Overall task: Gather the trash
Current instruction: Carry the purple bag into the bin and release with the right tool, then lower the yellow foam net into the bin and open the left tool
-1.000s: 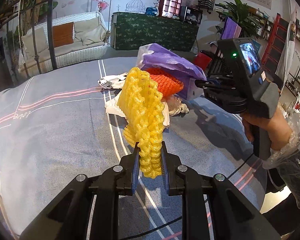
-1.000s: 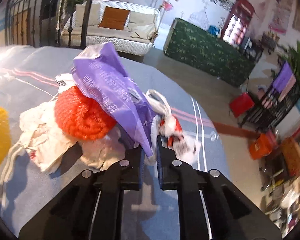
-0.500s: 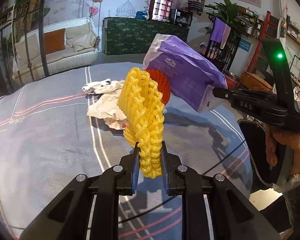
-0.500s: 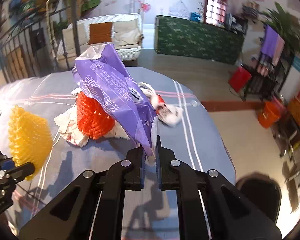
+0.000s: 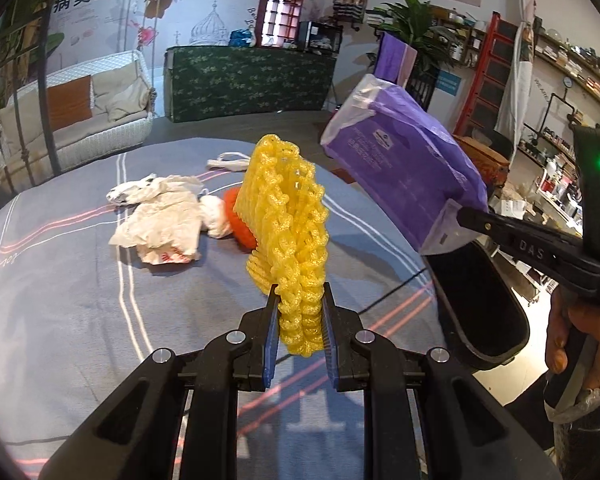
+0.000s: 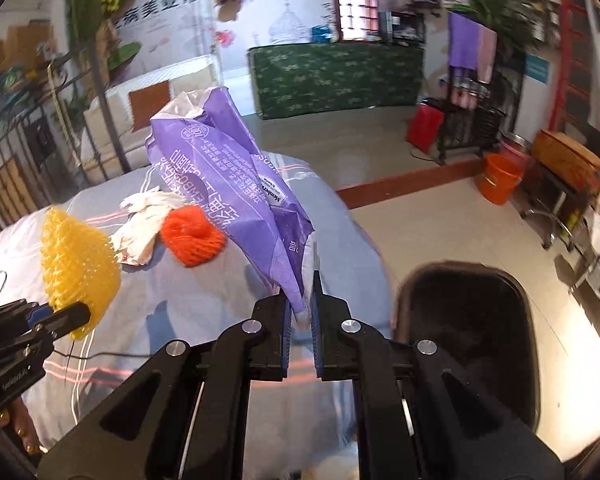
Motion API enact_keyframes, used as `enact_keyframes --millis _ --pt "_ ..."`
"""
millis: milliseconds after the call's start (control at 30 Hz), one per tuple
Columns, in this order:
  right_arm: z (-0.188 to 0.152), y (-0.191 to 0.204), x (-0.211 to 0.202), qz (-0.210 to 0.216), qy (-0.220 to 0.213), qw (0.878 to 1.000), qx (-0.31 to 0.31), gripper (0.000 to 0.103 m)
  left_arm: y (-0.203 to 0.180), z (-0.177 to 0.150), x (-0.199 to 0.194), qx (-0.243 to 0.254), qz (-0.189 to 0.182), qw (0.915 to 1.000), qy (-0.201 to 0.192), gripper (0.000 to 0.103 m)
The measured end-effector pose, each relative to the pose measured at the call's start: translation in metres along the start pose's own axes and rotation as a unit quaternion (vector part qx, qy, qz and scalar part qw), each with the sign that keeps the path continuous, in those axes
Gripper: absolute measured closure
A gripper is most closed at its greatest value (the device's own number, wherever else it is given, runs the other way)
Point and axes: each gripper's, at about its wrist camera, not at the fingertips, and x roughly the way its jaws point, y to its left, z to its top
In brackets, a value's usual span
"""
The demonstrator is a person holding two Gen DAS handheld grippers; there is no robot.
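Pinching a yellow foam net (image 5: 288, 220), the left gripper (image 5: 299, 336) is holding it up above the grey cloth (image 5: 68, 288) on the table; the net is standing upright between the two blue pads, and its lower end is hanging a little under them. The right gripper (image 6: 301, 320) is pressing its fingers together on one corner of a purple bag (image 6: 228, 184), and the bag is rising up and leaning to the left from the jaws. In the left wrist view the same purple bag (image 5: 404, 160) is hanging in the air at the right side, with the right gripper (image 5: 466, 216) gripping its lower corner, just above the open black bin (image 5: 496, 344). A hand (image 5: 572, 332) is holding this gripper's handle at the right edge. In the right wrist view the bin (image 6: 460, 320) is standing on the floor just beside the table edge, right of the fingers. On the cloth some trash is lying: an orange net (image 6: 192, 240), touching crumpled white paper (image 6: 140, 224) on its left. A thin black cable (image 6: 100, 354) is lying across the cloth near the left gripper (image 6: 66, 318).
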Motion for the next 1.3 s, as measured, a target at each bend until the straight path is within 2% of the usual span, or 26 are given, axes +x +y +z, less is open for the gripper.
enact_keyframes --millis 133,233,400,500,667,1000,1067,1100,1167,1200,1233,1300 --pt "-0.016 -0.027 -0.023 -0.022 -0.005 0.999 0.031 0.094 -0.024 -0.001 0.000 0.015 -0.021 0.9997 -0.004 0.084" --pt "-0.029 -0.051 -0.035 -0.054 -0.002 0.997 0.053 0.094 -0.044 0.001 0.004 0.029 -0.040 0.9988 -0.005 0.084" --pt "-0.050 -0.091 -0.039 -0.102 0.018 0.990 0.091 0.094 -0.078 0.003 0.014 0.054 -0.075 0.9957 0.000 0.084" --pt "-0.063 -0.112 -0.030 -0.130 0.045 0.984 0.111 0.094 -0.097 0.002 0.021 0.073 -0.092 0.9931 0.003 0.084" --pt "-0.084 -0.131 -0.007 -0.150 0.086 0.976 0.129 0.094 -0.124 -0.002 0.030 0.099 -0.113 0.9887 0.010 0.084" --pt "-0.112 -0.157 0.044 -0.162 0.156 0.963 0.150 0.094 -0.158 -0.008 0.048 0.129 -0.141 0.9810 0.033 0.084" --pt "-0.116 -0.160 0.053 -0.158 0.164 0.961 0.156 0.088 -0.162 -0.009 0.053 0.131 -0.146 0.9797 0.039 0.084" --pt "-0.119 -0.161 0.055 -0.158 0.167 0.960 0.159 0.081 -0.162 -0.009 0.054 0.132 -0.149 0.9792 0.042 0.084" --pt "-0.120 -0.159 0.054 -0.153 0.159 0.961 0.164 0.062 -0.167 -0.011 0.058 0.132 -0.154 0.9780 0.049 0.084" --pt "-0.119 -0.157 0.053 -0.154 0.155 0.962 0.162 0.043 -0.167 -0.012 0.060 0.132 -0.156 0.9776 0.053 0.084" --pt "-0.119 -0.154 0.049 -0.161 0.145 0.964 0.157 0.037 -0.168 -0.013 0.061 0.132 -0.158 0.9771 0.056 0.084" --pt "-0.116 -0.150 0.041 -0.170 0.129 0.966 0.148 0.037 -0.171 -0.013 0.065 0.135 -0.159 0.9761 0.061 0.084"
